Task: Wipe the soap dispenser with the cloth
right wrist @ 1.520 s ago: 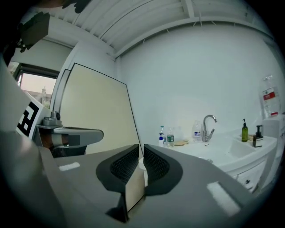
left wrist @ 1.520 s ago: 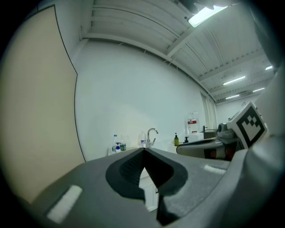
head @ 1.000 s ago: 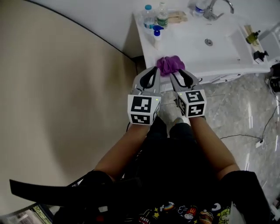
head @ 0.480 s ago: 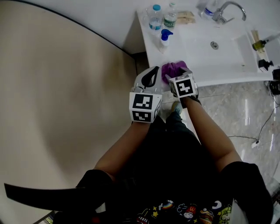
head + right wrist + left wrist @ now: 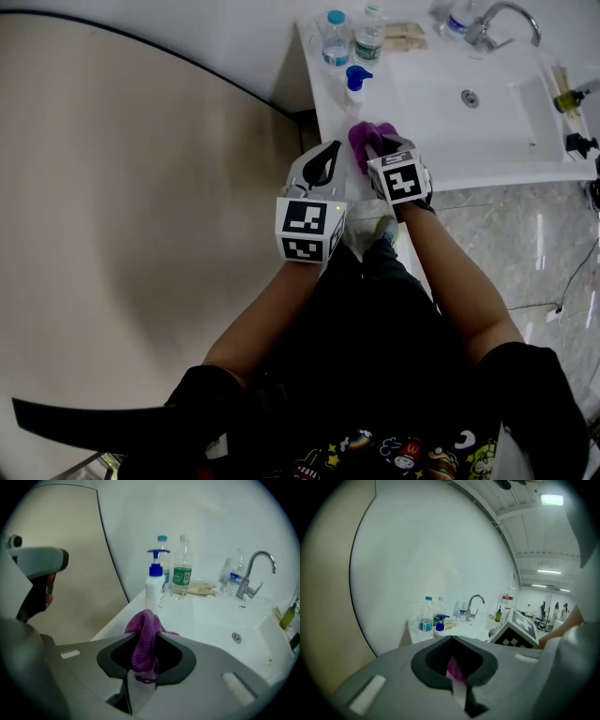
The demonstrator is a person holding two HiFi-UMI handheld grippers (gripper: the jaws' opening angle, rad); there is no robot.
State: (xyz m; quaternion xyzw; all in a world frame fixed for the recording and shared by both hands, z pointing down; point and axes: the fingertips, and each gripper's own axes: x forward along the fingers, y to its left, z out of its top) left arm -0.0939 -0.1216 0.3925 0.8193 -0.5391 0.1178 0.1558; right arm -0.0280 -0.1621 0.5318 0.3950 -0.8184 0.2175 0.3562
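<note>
Two grippers are held at the near corner of the white desk (image 5: 412,108), and only one is at work. The right gripper (image 5: 378,153) is angled down onto the purple cloth (image 5: 143,641); its fingers have just been closing, and a bunched fold of the cloth is now pinched between them while the rest lies slack on the desk. The grip looks taken near the top of the heap, probably so that a loose pad of fabric is left free for wiping. The left gripper (image 5: 330,152) is kept just beside it, short of the desk edge, its fingers pressed together on nothing – held back, it seems, until the bottle needs steadying.

The soap dispenser (image 5: 154,581) stands upright a little beyond the cloth, apart from it and untouched: a slim, pale bottle with a blue pump head and a spout turned sideways. Being tall and narrow, it is judged easy to tip under a sideways rub. Two clear plastic water bottles (image 5: 182,569) stand close behind it, so little room is left on that side.

The cloth looks soft and looped like microfibre – the desk smooth and glossy, with a sunken basin (image 5: 473,94) and a curved metal tap (image 5: 255,571) further along
</note>
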